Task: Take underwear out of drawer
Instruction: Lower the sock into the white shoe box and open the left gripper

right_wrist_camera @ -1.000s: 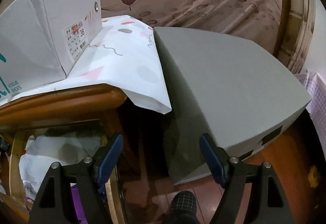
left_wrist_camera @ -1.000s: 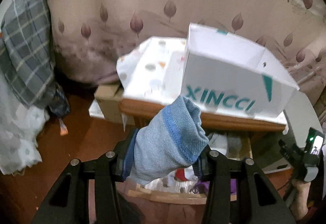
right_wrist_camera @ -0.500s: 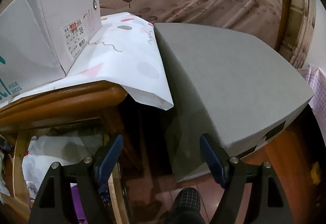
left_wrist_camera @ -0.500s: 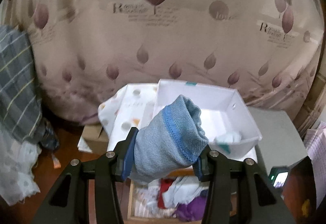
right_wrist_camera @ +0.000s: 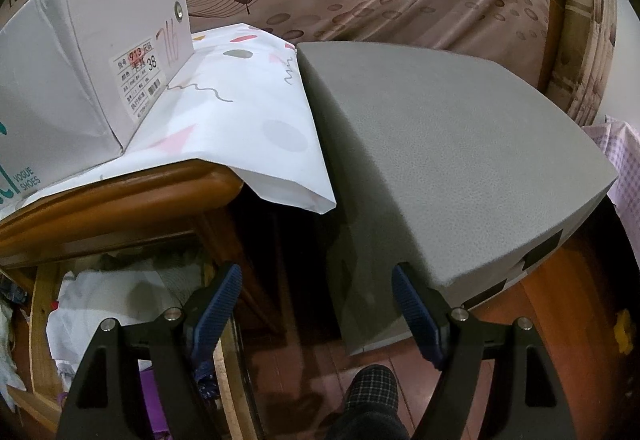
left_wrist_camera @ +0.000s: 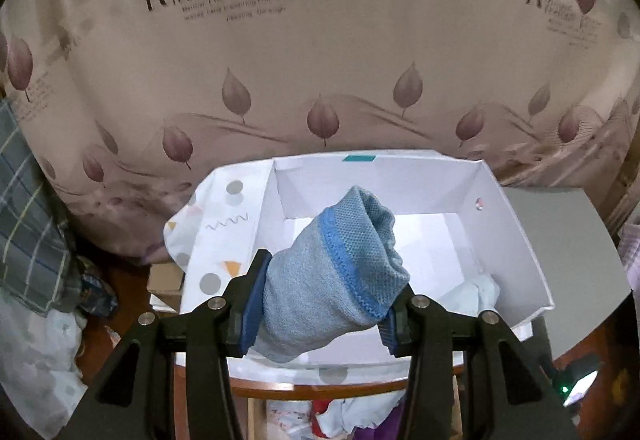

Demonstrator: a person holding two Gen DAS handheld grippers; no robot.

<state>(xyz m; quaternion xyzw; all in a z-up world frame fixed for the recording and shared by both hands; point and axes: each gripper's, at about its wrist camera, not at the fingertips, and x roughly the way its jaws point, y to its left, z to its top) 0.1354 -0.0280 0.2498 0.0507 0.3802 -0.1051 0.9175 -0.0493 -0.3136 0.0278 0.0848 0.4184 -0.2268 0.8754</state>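
My left gripper (left_wrist_camera: 320,304) is shut on grey-blue underwear (left_wrist_camera: 340,276) with a blue waistband and holds it above the open white shoebox (left_wrist_camera: 520,240). A pale folded garment (left_wrist_camera: 476,292) lies in the box's near right corner. Below the table edge the open drawer (left_wrist_camera: 344,416) shows white, red and purple clothes. My right gripper (right_wrist_camera: 316,304) is open and empty, low beside the table, with the drawer's white clothes (right_wrist_camera: 108,300) at its left. The shoebox also shows in the right wrist view (right_wrist_camera: 80,80).
The box stands on a patterned white cloth (right_wrist_camera: 248,120) over a wooden table (right_wrist_camera: 120,212). A grey cabinet (right_wrist_camera: 440,160) stands right of the table. A leaf-print curtain (left_wrist_camera: 320,60) hangs behind. Plaid fabric (left_wrist_camera: 28,220) hangs at left. A slippered foot (right_wrist_camera: 372,396) is on the floor.
My left gripper has risen with the underwear from below the table edge to above the open shoebox. The right gripper has barely moved.
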